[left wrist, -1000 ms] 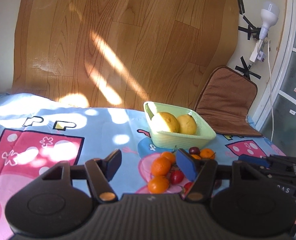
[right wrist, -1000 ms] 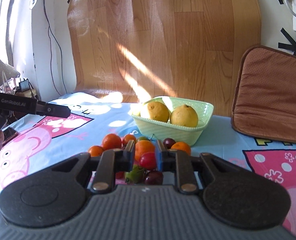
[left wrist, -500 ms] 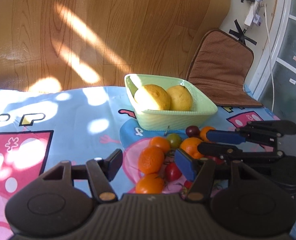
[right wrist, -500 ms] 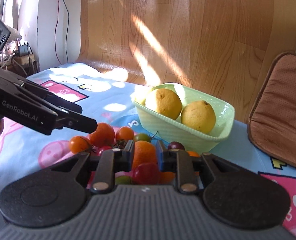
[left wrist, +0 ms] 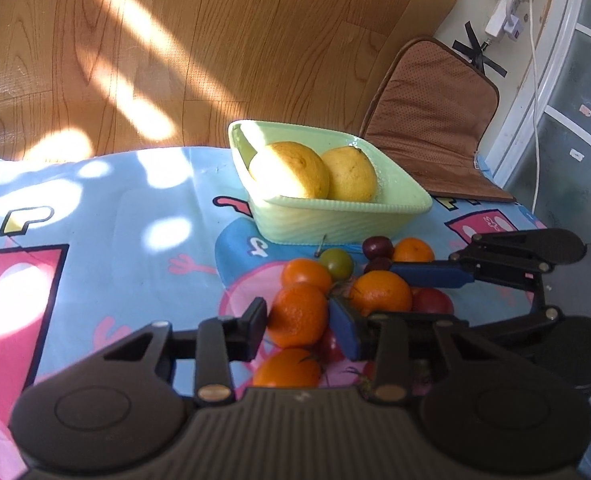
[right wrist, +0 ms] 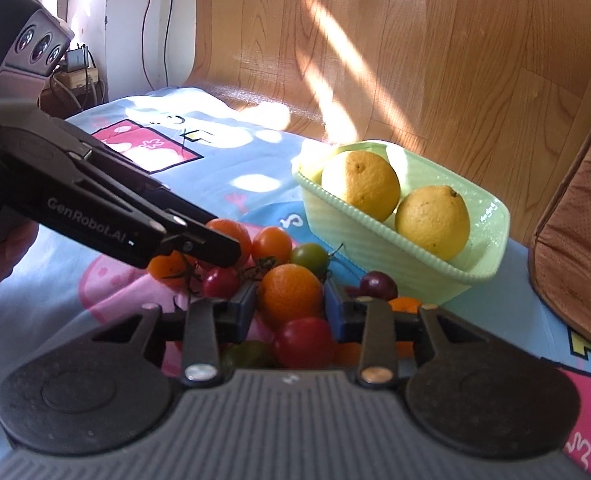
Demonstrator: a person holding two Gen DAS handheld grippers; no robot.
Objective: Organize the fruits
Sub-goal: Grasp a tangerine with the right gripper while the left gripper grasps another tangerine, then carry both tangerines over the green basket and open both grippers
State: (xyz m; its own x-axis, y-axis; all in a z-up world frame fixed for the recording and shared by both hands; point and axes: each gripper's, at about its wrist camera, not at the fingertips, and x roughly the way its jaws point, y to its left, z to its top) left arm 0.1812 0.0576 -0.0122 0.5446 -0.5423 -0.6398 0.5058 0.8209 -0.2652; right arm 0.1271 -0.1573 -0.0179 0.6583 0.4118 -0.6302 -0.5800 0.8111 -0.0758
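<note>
A pile of small oranges, red, green and dark tomatoes lies on the cartoon cloth in front of a pale green bowl (left wrist: 335, 224) holding two yellow citrus fruits (left wrist: 291, 176). My left gripper (left wrist: 297, 318) has its jaws around an orange (left wrist: 299, 316) at the pile's left side, both pads touching it. My right gripper (right wrist: 289, 300) has its jaws around a larger orange (right wrist: 289, 294), pads against its sides. That orange also shows in the left wrist view (left wrist: 379, 292). A red tomato (right wrist: 303, 340) lies just below it.
A brown cushion (left wrist: 435, 120) leans behind the bowl at the right. A white window frame with a cable and plug (left wrist: 535, 60) is at far right. A wood-pattern sheet (left wrist: 175, 40) covers the wall behind. The cloth (left wrist: 95, 220) spreads left of the pile.
Both grippers have moved forward and down into the fruit pile. The left jaws narrowed around an orange; the right jaws opened wider and now enclose the larger orange.
</note>
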